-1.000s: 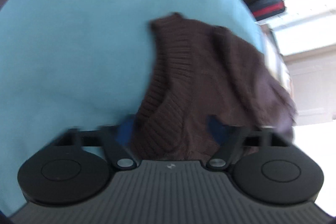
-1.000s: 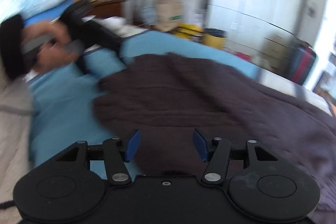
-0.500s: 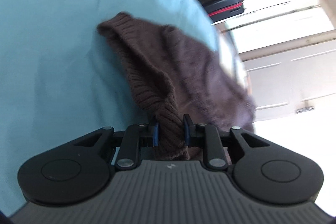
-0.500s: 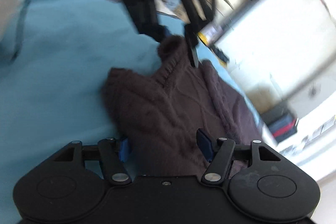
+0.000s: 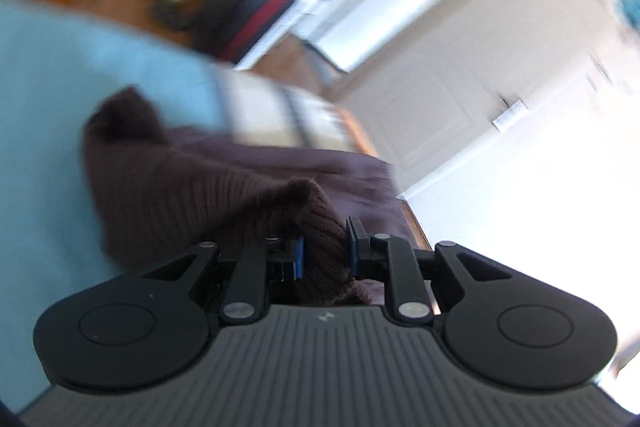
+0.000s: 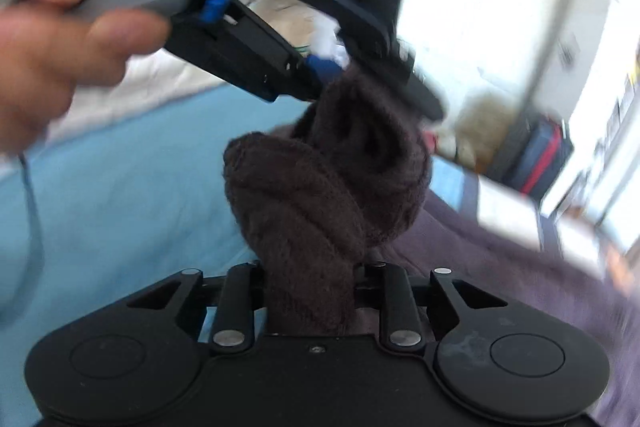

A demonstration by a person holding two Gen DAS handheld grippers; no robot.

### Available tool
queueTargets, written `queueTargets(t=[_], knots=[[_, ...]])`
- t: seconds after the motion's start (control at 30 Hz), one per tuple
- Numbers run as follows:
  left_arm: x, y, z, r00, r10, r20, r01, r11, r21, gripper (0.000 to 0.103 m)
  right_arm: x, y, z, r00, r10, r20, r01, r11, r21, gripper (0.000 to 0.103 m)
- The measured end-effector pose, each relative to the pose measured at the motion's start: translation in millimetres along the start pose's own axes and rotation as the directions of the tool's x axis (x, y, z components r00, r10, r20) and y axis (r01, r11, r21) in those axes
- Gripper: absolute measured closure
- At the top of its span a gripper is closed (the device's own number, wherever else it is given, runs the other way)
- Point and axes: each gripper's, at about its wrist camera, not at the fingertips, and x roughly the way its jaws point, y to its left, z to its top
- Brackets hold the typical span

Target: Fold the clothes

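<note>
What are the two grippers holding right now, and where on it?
Both hold the brown sweater. The left gripper is shut on a ribbed edge. The right gripper is closing on a bunched fold close by; which part of the garment cannot be told.

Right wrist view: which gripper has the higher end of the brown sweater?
The left gripper, in the hand at the top, pinches the brown sweater by its upper end; the right gripper, jaws closing on bunched knit, has the lower part.
</note>
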Motion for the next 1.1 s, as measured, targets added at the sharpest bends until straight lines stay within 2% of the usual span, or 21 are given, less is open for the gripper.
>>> queueTargets(t=[0.07, 0.1, 0.13, 0.2, 0.27, 0.33, 0.4, 0.43, 0.53, 0.57, 0.67, 0.73, 0.77, 0.83, 0.87, 0.93, 1.0, 1.03, 1.1], knots=[[25.6, -40.5, 5.4, 0.999, -0.008, -0.054, 0.012, 0.997, 0.079, 0.084, -19.9, -27.0, -3.1, 0.998, 0.059, -0.036, -0.057, 0.996, 0.072, 0.068], [42.2, -57.4, 3.6, 0.997, 0.001, -0.072, 0.007, 0.994, 0.109, 0.084, -30.1, -40.0, -5.1, 0.995, 0.086, -0.051, -0.080, 0.991, 0.103, 0.061], [59.3, -70.6, 0.4, 0.996, 0.010, -0.086, 0.002, 0.990, 0.142, 0.084, -42.0, -48.3, -11.2, 0.996, 0.074, -0.057, -0.070, 0.995, 0.078, 0.057], [96.8, -85.4, -9.0, 0.990, 0.037, -0.133, -0.012, 0.982, 0.187, 0.082, -64.6, -64.8, -26.6, 0.998, 0.044, -0.053, -0.042, 0.998, 0.038, 0.040], [133.7, -80.8, -20.8, 0.979, 0.067, -0.192, -0.034, 0.985, 0.167, 0.081, -80.9, -86.2, -48.9, 0.998, 0.038, -0.047, -0.035, 0.996, 0.079, 0.036], [177.0, -72.4, -38.1, 0.948, 0.163, -0.274, -0.110, 0.974, 0.198, 0.081, -93.5, -110.4, -72.8, 0.997, 0.062, -0.050, -0.053, 0.985, 0.162, 0.035], [208.7, -68.7, -55.9, 0.910, 0.249, -0.331, -0.169, 0.953, 0.253, 0.081, -91.5, -131.9, -93.4, 0.992, 0.115, -0.055, -0.093, 0.949, 0.301, 0.035], [213.4, -69.5, -62.1, 0.906, 0.259, -0.336, -0.171, 0.948, 0.270, 0.081, -87.5, -139.0, -94.8, 0.991, 0.111, -0.071, -0.079, 0.933, 0.351, 0.035], [199.0, -80.9, -66.7, 0.926, 0.244, -0.287, -0.151, 0.938, 0.312, 0.077, -80.8, -151.4, -92.7, 0.991, 0.119, -0.065, -0.079, 0.898, 0.433, 0.035], [189.0, -86.3, -65.2, 0.933, 0.231, -0.274, -0.139, 0.938, 0.318, 0.073, -79.6, -154.2, -89.2, 0.990, 0.127, -0.063, -0.086, 0.891, 0.446, 0.035], [152.8, -90.4, -49.0, 0.971, 0.139, -0.192, -0.075, 0.949, 0.307, 0.065, -76.7, -163.2, -84.6, 0.993, 0.115, -0.034, -0.085, 0.873, 0.480, 0.035], [120.9, -83.6, -43.6, 0.986, 0.116, -0.117, -0.078, 0.955, 0.288, 0.057, -69.6, -167.6, -90.4, 0.995, 0.092, -0.040, -0.060, 0.865, 0.499, 0.037], [110.4, -81.3, -44.7, 0.988, 0.121, -0.091, -0.091, 0.956, 0.279, 0.054, -67.9, -170.0, -93.1, 0.995, 0.083, -0.064, -0.039, 0.859, 0.511, 0.037], [90.6, -68.6, -51.2, 0.987, 0.146, -0.062, -0.125, 0.958, 0.259, 0.053, -66.5, -177.5, -97.2, 0.989, 0.040, -0.142, 0.044, 0.838, 0.543, 0.037], [87.5, -60.3, -58.5, 0.984, 0.163, -0.073, -0.141, 0.959, 0.244, 0.053, -65.9, -181.1, -99.2, 0.983, 0.017, -0.184, 0.090, 0.828, 0.554, 0.039], [81.7, -44.1, -74.5, 0.975, 0.203, -0.090, -0.180, 0.960, 0.216, 0.053, -67.3, -185.5, -101.6, 0.947, -0.092, -0.306, 0.244, 0.827, 0.506, 0.039], [78.1, -31.6, -101.3, 0.957, 0.285, -0.054, -0.271, 0.944, 0.190, 0.055, -78.7, -186.8, -104.0, 0.913, -0.206, -0.352, 0.357, 0.822, 0.444, 0.039], [74.2, -25.5, -114.7, 0.951, 0.309, -0.032, -0.300, 0.940, 0.165, 0.055, -82.3, -191.8, -104.7, 0.911, -0.224, -0.348, 0.372, 0.811, 0.452, 0.039], [70.4, -17.6, -133.5, 0.940, 0.339, -0.027, -0.334, 0.936, 0.108, 0.055, -97.7, -201.3, -107.8, 0.941, -0.178, -0.287, 0.315, 0.773, 0.551, 0.038]])
